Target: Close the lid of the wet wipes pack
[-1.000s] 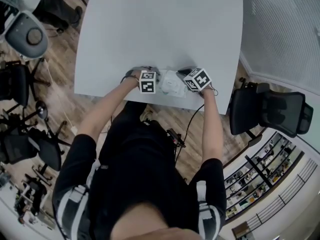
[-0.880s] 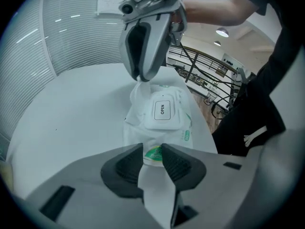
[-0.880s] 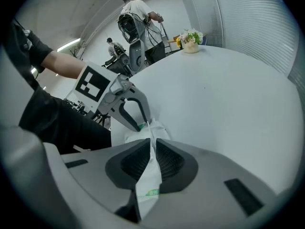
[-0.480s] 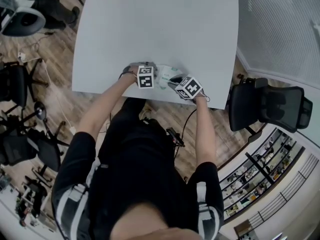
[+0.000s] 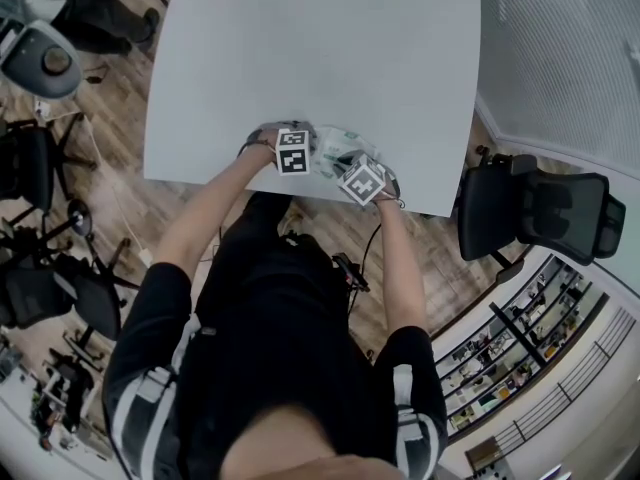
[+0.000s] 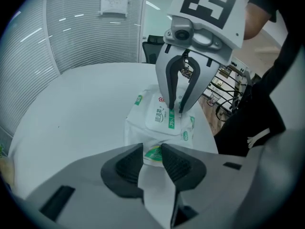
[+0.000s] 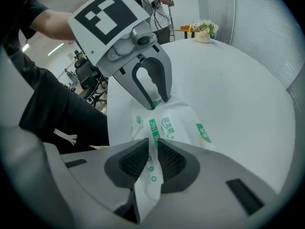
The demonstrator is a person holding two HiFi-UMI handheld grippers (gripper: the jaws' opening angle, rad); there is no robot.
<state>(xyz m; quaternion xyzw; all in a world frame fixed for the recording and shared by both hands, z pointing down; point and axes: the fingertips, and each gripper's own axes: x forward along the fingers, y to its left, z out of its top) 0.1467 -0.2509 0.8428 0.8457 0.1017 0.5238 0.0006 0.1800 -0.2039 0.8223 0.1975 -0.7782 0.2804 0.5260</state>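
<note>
The wet wipes pack [image 5: 335, 152], white with green print, lies near the front edge of the white table [image 5: 320, 58]. Its flat lid panel [image 6: 161, 114] looks to lie down against the top. My left gripper [image 6: 152, 157] is shut on the pack's near end seam, and its fingertips [image 7: 157, 100] show at the far end in the right gripper view. My right gripper [image 7: 152, 157] is at the opposite end. Its jaws are closing, with the thin end flap [image 7: 148, 180] pinched between the pads. Both grippers point steeply down, one on each side of the pack [image 7: 177, 123].
A black office chair [image 5: 540, 218] stands right of the table, more chairs [image 5: 35, 168] on the wooden floor at left. The table's front edge [image 5: 300, 193] runs just under the grippers. A small plant [image 7: 202, 30] sits at the table's far side.
My right gripper has come in from the pack's right side, down and leftward toward the table's front edge, onto the pack's end. The left gripper and the pack have stayed put.
</note>
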